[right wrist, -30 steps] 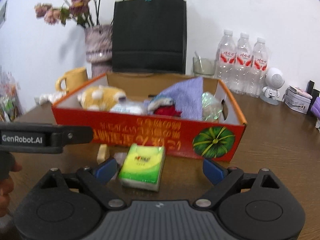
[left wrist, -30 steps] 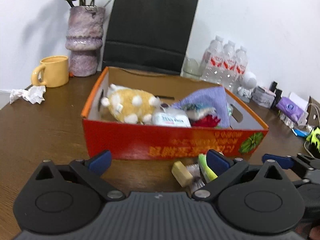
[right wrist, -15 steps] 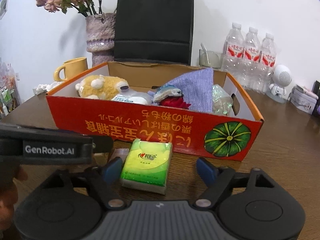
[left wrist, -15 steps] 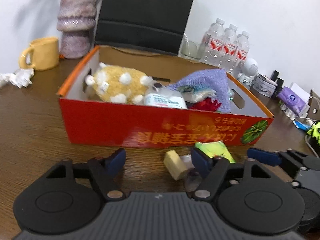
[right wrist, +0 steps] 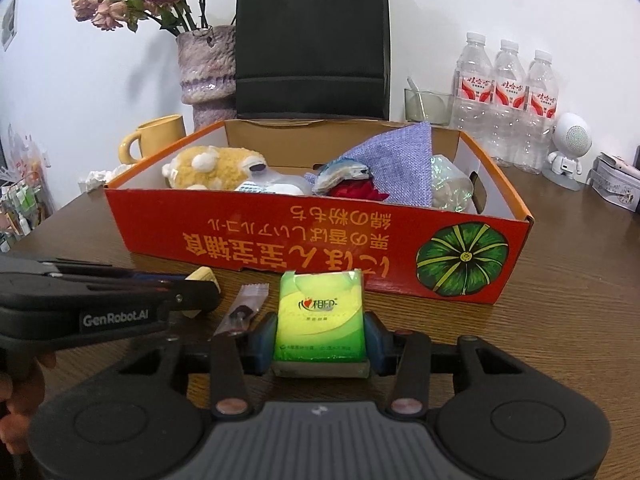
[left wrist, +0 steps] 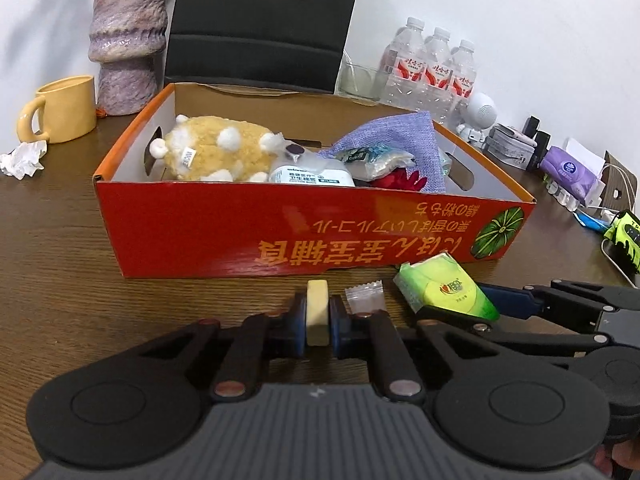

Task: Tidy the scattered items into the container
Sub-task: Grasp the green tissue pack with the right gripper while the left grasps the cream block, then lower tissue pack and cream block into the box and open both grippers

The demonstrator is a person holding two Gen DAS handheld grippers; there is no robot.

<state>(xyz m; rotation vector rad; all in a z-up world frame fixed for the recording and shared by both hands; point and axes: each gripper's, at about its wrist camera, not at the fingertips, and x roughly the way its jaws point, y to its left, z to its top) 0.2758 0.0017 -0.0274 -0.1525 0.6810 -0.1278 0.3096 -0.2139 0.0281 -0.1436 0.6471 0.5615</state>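
A red cardboard box [left wrist: 200, 232] [right wrist: 248, 240] stands on the wooden table, holding a yellow plush toy [left wrist: 216, 148], a purple cloth [left wrist: 400, 136] and several small packs. In front of it, my left gripper [left wrist: 317, 320] has its jaws closing, and the blue pads press both sides of a small beige block [left wrist: 317, 304]. The right gripper [right wrist: 320, 334] is closing too, its pads against the sides of a green tissue pack [right wrist: 320, 312] [left wrist: 444, 290] that lies on the table. Between the two items lies a small clear sachet [left wrist: 364, 296] [right wrist: 244, 308].
Behind the box stand a purple vase [left wrist: 128, 40], a black paper bag [left wrist: 260, 20], a yellow mug [left wrist: 60, 108] and three water bottles [left wrist: 432, 72]. A crumpled tissue [left wrist: 22, 158] lies far left. Small clutter lines the right table edge [left wrist: 572, 172].
Both grippers went from wide open to closed: the left around the beige block, the right around the green tissue pack. The left gripper also came down and closer to the box.
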